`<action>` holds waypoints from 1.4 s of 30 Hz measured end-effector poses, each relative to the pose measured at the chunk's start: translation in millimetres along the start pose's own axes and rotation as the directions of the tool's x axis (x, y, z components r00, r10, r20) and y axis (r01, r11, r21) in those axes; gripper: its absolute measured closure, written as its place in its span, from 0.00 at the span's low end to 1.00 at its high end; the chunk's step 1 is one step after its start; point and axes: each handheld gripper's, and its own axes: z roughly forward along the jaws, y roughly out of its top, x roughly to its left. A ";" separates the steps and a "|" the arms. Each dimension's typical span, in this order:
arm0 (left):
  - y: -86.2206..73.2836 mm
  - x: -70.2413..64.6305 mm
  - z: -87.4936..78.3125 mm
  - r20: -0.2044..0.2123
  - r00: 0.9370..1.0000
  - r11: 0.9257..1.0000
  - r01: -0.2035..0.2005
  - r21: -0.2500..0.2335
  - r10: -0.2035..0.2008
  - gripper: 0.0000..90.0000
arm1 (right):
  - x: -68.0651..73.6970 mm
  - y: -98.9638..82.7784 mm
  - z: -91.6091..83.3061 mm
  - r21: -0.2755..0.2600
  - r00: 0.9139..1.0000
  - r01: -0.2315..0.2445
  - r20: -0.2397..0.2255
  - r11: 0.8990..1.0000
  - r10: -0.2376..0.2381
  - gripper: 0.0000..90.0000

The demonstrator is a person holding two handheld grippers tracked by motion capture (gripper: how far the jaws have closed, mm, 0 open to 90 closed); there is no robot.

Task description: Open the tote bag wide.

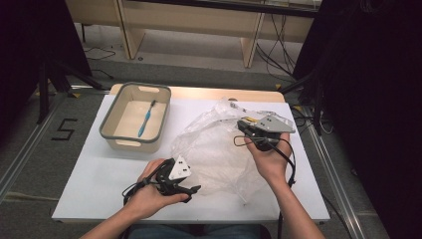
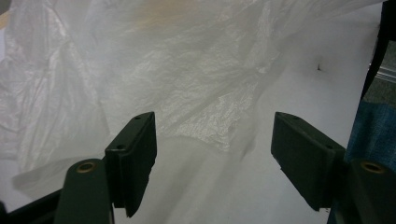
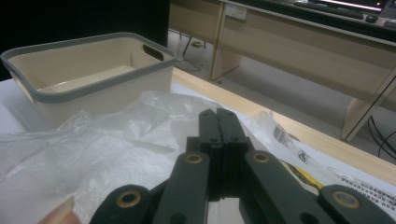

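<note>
A crumpled clear plastic bag (image 1: 214, 149) lies across the middle of the white table (image 1: 99, 179). My right gripper (image 1: 240, 125) is at the bag's raised far right edge. In the right gripper view its jaws (image 3: 217, 116) are pressed together, with the film (image 3: 93, 140) bunched at their tips. My left gripper (image 1: 191, 193) is near the front edge, by the bag's near left side. Its jaws (image 2: 215, 126) stand wide apart, with nothing between the pads and the bag (image 2: 187, 70) lying beyond them. A blue toothbrush (image 1: 145, 119) lies inside the beige basin (image 1: 107, 122).
The grey-rimmed basin (image 3: 84, 91) stands at the table's far left. Printed labels on the bag (image 3: 285, 135) lie near the far wooden edge. Bare white table stretches in front of the basin. Wooden desks and cables are behind the table.
</note>
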 end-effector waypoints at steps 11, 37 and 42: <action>-1.0 18.0 -23.4 -0.028 0.998 0.997 0.061 -0.046 -0.062 0.32 | 0.4 -0.2 0.2 0.002 1.000 -0.001 -0.001 1.000 0.001 1.00; -7.4 73.0 -60.5 -0.175 0.973 0.985 0.133 -0.106 -0.150 0.27 | 2.1 -0.9 1.7 0.006 1.000 0.000 -0.005 1.000 0.000 1.00; -13.1 82.3 -60.4 -0.193 0.967 0.982 0.145 -0.118 -0.166 0.27 | 1.9 -0.8 1.3 0.005 1.000 0.000 -0.005 1.000 0.000 1.00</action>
